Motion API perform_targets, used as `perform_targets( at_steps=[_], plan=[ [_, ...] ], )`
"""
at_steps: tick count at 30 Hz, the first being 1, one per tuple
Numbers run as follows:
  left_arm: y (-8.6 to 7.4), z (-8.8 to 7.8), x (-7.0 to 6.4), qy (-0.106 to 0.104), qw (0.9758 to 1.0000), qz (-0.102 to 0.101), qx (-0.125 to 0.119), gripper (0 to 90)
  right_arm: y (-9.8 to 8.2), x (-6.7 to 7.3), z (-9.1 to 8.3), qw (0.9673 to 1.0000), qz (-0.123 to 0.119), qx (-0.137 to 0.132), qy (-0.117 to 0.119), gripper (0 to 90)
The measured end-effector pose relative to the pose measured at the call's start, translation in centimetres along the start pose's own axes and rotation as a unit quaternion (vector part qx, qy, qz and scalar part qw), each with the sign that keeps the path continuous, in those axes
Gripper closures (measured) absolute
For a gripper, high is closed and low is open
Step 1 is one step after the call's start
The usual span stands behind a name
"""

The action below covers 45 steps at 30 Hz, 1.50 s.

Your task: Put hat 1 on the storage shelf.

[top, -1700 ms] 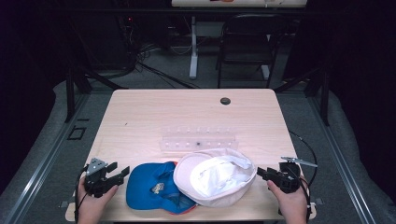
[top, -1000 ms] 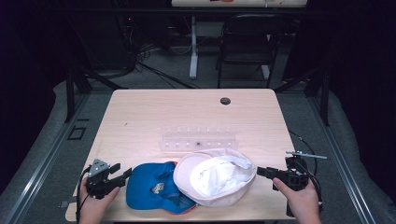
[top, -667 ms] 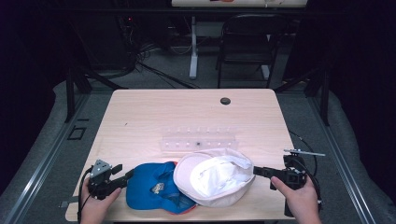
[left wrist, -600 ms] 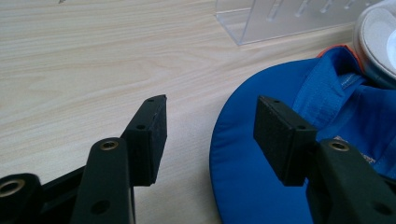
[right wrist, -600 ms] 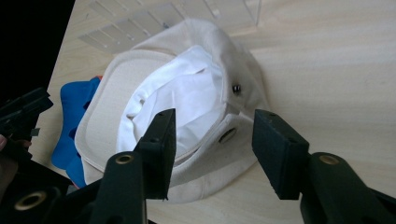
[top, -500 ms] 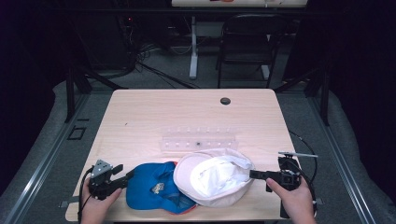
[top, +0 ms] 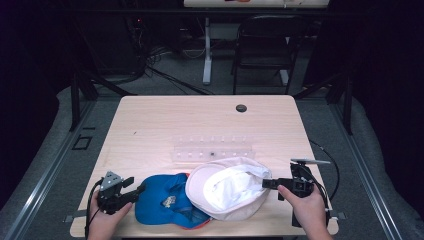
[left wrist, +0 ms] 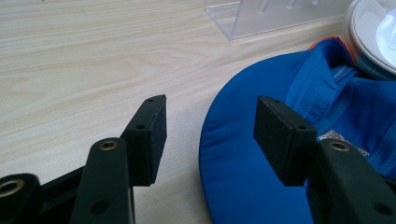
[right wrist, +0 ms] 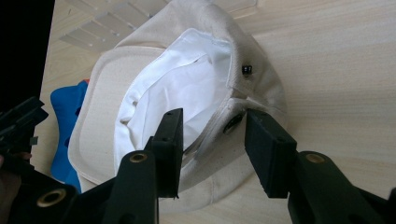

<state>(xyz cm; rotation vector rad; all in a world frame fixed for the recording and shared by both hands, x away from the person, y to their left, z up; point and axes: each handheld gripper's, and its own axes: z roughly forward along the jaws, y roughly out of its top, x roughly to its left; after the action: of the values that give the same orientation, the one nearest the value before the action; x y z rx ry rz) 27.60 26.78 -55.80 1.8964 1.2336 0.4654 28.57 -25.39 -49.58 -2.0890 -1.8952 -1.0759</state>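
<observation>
High view: a light wooden table (top: 150, 120) stands in a dark room, and a person's two hands come in from the bottom edge, each holding a black two-jaw gripper. Near the front edge lie two caps, both upside down. A cream cap (top: 227, 187) sits right of centre with its white lining facing up, and its edge overlaps a blue cap (top: 165, 200) lying to its left. Just behind them stands a clear plastic rack (top: 212, 149), and a small dark round hole (top: 241, 108) sits near the table's far edge. The left gripper (top: 134, 187) rests at the brim of the blue cap; in the left gripper view its jaws stand well apart, one pad over bare wood and the other over the blue brim, neither pressing on it. The right gripper (top: 266, 183) meets the right rim of the cream cap. In the right gripper view its jaws have just been closing, and the back of the cap, with its strap and a dark snap, lies between them; the pads seem not yet to press on the cloth, though the angle makes this hard to judge.
</observation>
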Motion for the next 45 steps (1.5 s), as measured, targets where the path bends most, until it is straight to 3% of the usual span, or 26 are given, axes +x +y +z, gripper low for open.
perform_targets(
  at_steps=[4,5,6,7,14,15,17,20,21,22,23,24,26,27,28,29,36,38,40,45],
  plan=[
    [0.0,0.1,0.0,-0.002,1.0,0.003,0.003,44.8,0.4,0.0,0.2,0.9998,-0.011,0.004,-0.017,64.6],
    [0.0,0.1,-0.1,-0.004,0.9999,0.005,0.008,44.8,0.5,0.0,0.5,0.9994,-0.012,0.006,-0.031,71.1],
    [0.0,0.1,-0.1,-0.004,0.9999,0.005,0.008,44.7,0.5,0.0,0.5,0.9994,-0.012,0.006,-0.031,71.1],
    [-0.1,0.2,-0.1,-0.004,0.9999,0.007,0.008,44.8,0.5,0.0,0.6,0.9992,-0.011,0.014,-0.035,78.4],
    [-0.2,0.6,-0.3,-0.009,0.9996,0.017,0.022,44.8,1.0,0.1,0.0,0.9982,-0.028,0.034,-0.041,82.3],
    [-0.2,0.9,-0.5,-0.007,0.9993,0.023,0.027,44.8,1.5,0.5,-0.3,0.9971,-0.039,0.036,-0.055,82.4],
    [-0.2,0.9,-0.5,-0.007,0.9991,0.027,0.032,44.8,1.8,0.7,-0.6,0.9964,-0.047,0.037,-0.061,82.4],
    [-0.3,1.2,-0.6,-0.004,0.9987,0.033,0.037,44.8,2.7,1.5,-0.9,0.9924,-0.071,0.049,-0.088,82.4],
    [-0.3,1.2,-0.6,-0.004,0.9988,0.032,0.038,44.8,3.2,2.1,-0.9,0.9881,-0.087,0.061,-0.111,82.4],
    [-0.2,1.1,-0.5,-0.003,0.9985,0.035,0.043,44.8,3.4,2.4,-0.7,0.9862,-0.092,0.064,-0.121,82.3],
    [-0.2,1.1,-0.5,-0.003,0.9985,0.035,0.043,44.8,3.4,2.4,-0.7,0.9862,-0.092,0.064,-0.121,82.3],
    [-0.2,1.1,-0.4,-0.002,0.999,0.029,0.035,44.8,3.9,2.9,-0.5,0.9801,-0.108,0.085,-0.142,82.2],
    [-0.2,1.0,-0.3,-0.001,0.999,0.029,0.035,44.8,4.0,3.1,-0.3,0.9794,-0.109,0.084,-0.148,82.1],
    [-0.2,1.0,-0.3,-0.002,0.9991,0.027,0.033,44.9,4.3,3.4,-0.2,0.9751,-0.117,0.099,-0.16,81.7],
    [-0.2,1.0,-0.2,-0.001,0.9993,0.023,0.031,44.8,4.4,3.6,-0.1,0.9734,-0.121,0.104,-0.164,81.3],
    [-0.2,0.9,-0.2,-0.002,0.9992,0.021,0.033,44.8,4.7,3.9,0.2,0.9685,-0.125,0.115,-0.182,79.6],
    [-0.2,0.9,-0.3,-0.003,0.9991,0.027,0.033,44.8,5.3,4.0,1.3,0.9656,-0.099,0.141,-0.194,71.9],
    [-0.2,0.9,-0.3,-0.004,0.9992,0.026,0.031,44.8,5.3,3.8,1.7,0.9678,-0.08,0.144,-0.19,70.4],
    [-0.2,0.9,-0.3,-0.004,0.9992,0.024,0.031,44.8,5.2,3.5,1.9,0.9645,-0.083,0.153,-0.198,70.3],
    [-0.2,0.9,-0.3,-0.003,0.9993,0.023,0.031,44.8,5.0,3.1,2.5,0.965,-0.081,0.148,-0.201,73.3]
  ],
)
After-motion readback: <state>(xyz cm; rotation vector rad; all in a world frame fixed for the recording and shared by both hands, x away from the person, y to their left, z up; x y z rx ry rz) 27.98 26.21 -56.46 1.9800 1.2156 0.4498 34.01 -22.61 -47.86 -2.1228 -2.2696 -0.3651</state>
